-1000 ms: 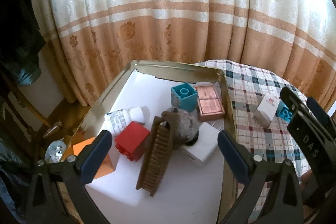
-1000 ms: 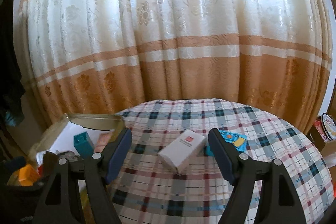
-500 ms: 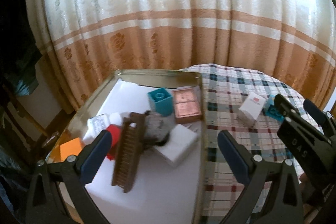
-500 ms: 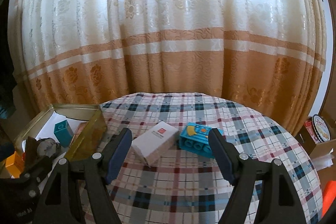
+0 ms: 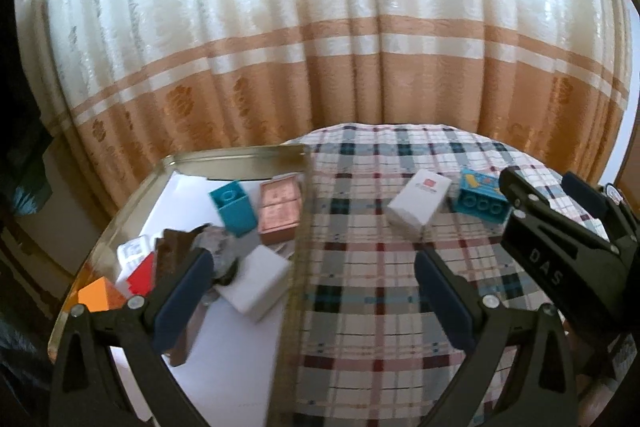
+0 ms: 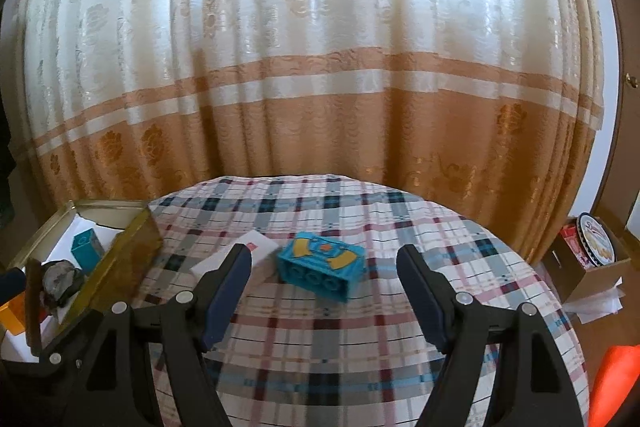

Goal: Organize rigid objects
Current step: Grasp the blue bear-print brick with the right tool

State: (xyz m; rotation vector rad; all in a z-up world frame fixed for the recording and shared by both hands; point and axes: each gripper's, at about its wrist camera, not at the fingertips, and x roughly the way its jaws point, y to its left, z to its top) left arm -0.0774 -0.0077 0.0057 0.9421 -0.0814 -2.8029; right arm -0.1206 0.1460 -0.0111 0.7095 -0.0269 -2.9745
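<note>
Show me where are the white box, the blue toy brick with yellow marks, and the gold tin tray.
white box (image 5: 420, 199), left wrist view, on its top face.
blue toy brick (image 6: 322, 261), right wrist view, on its printed top.
gold tin tray (image 5: 240, 163), left wrist view, on its far wall.

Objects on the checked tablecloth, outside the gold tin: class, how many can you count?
2. A white box lies near the middle of the cloth, and a blue toy brick sits just beside it, on its right in both views. Others may be hidden behind the grippers.

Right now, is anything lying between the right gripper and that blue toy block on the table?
Nothing: in the right wrist view only bare checked tablecloth separates the right gripper from the blue toy block.
</note>
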